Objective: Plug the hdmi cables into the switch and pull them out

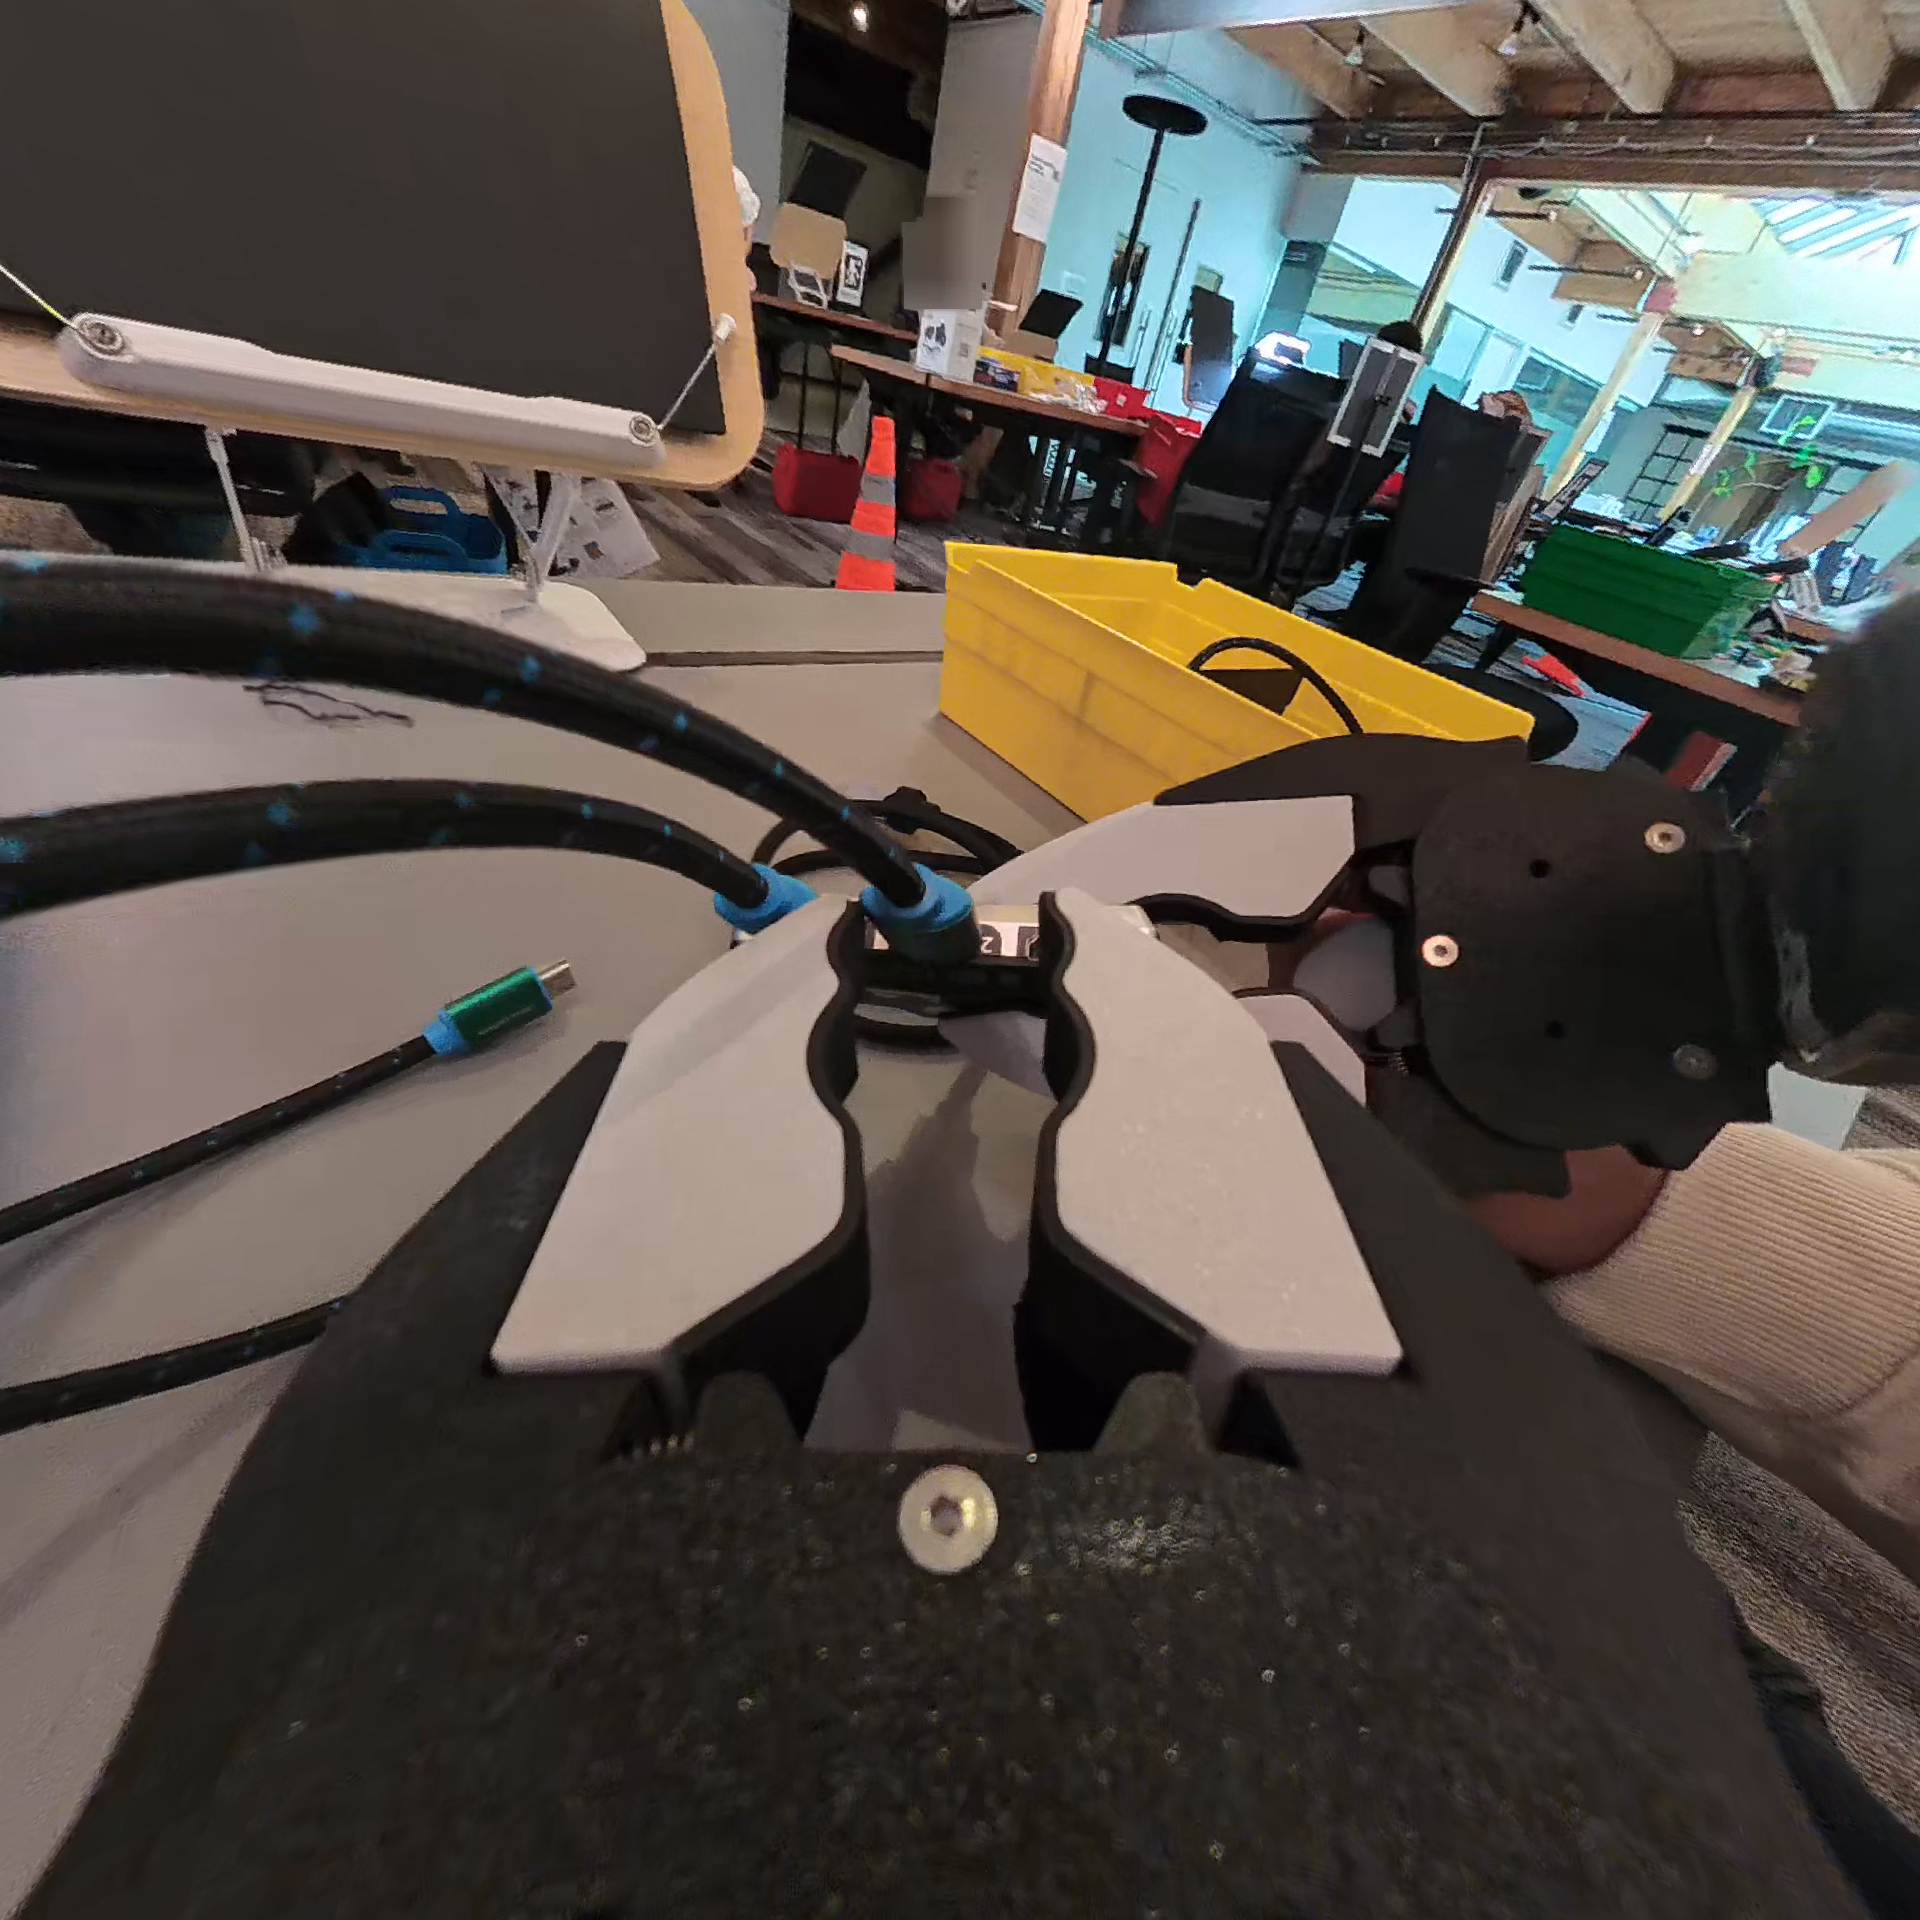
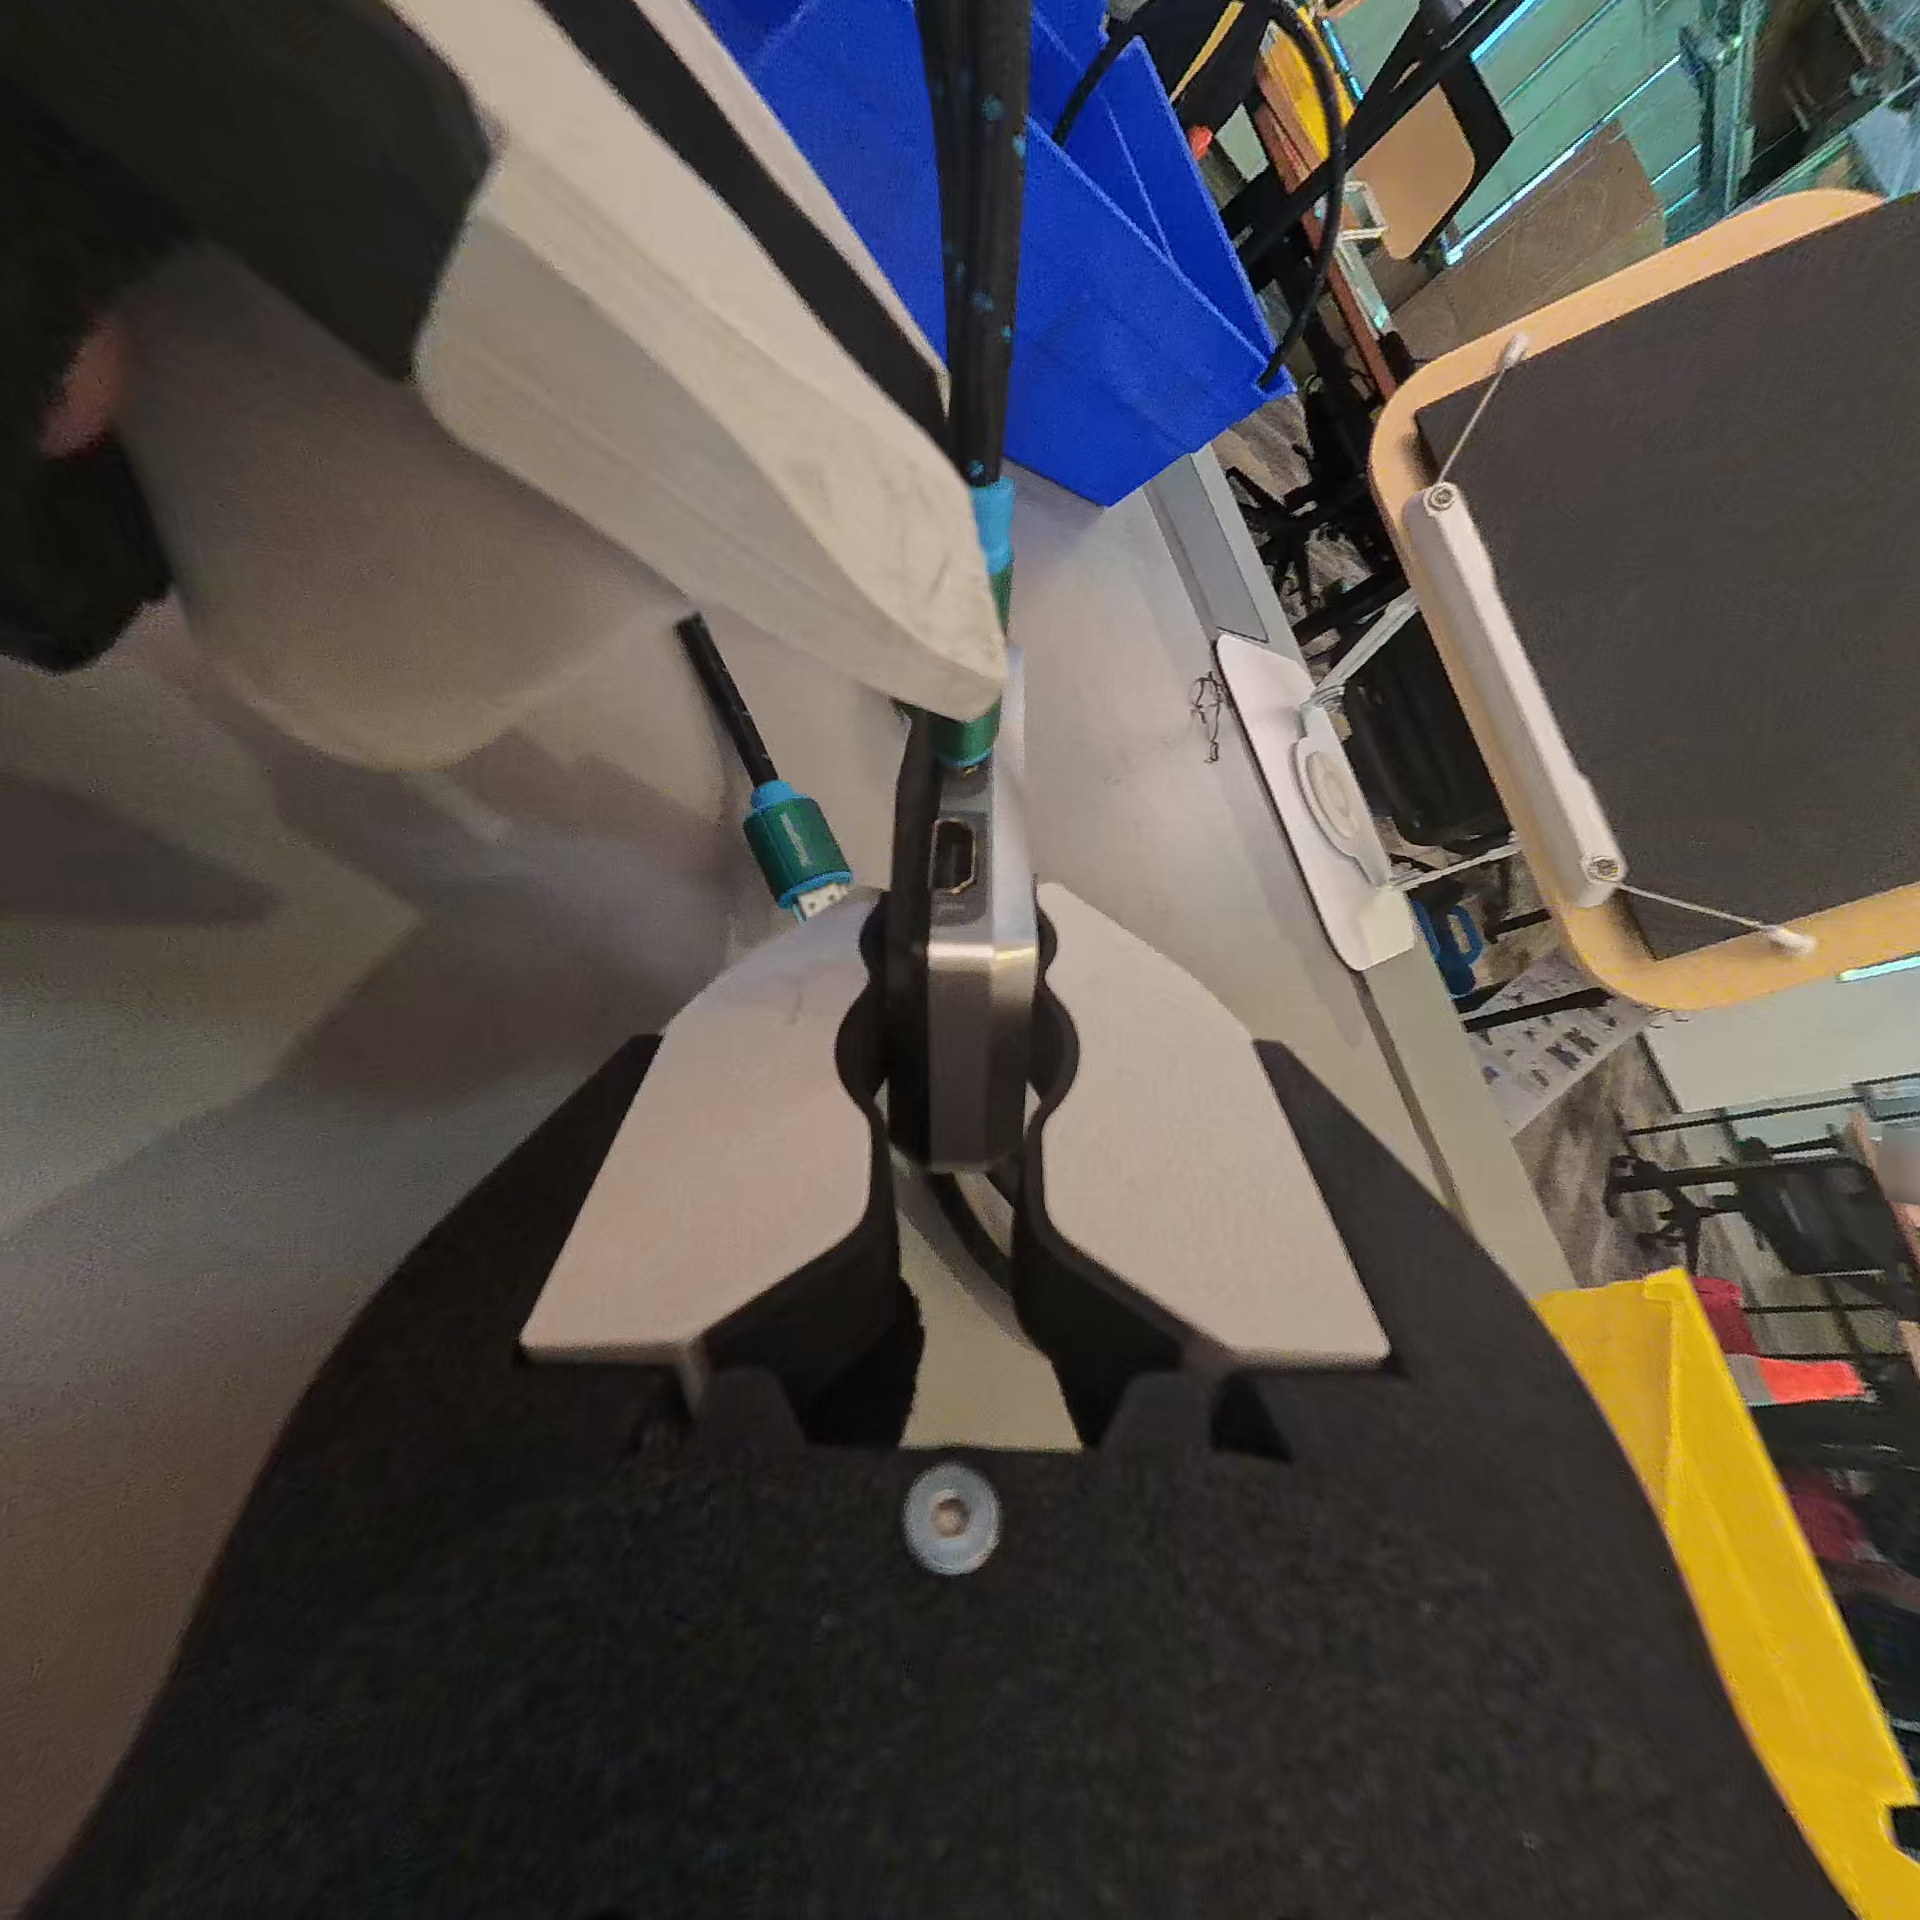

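Observation:
My right gripper (image 2: 956, 935) is shut on the grey metal switch (image 2: 977, 1039) and holds it edge-up over the table; one port (image 2: 951, 857) near my fingertips is empty. My left gripper (image 1: 945, 920) is closed around a green and blue HDMI plug (image 1: 920, 925) that sits in the switch. One of its fingers (image 2: 727, 468) covers part of that plug (image 2: 966, 738) in the right wrist view. A second braided cable (image 1: 764, 899) enters the switch beside it. A third HDMI plug (image 1: 499, 1008) lies loose on the table (image 1: 312, 1091). The right gripper's fingers (image 1: 1226, 842) show at the right.
A yellow bin (image 1: 1091, 675) stands behind the switch and a blue bin (image 2: 1091, 364) at the table's far side. A dark board on a white stand (image 1: 364, 208) rises at the back left. Thick braided cables (image 1: 416, 665) arch in from the left. A person's sleeve (image 1: 1766, 1299) is at the right. There is about 5 cm between the tips of the two grippers.

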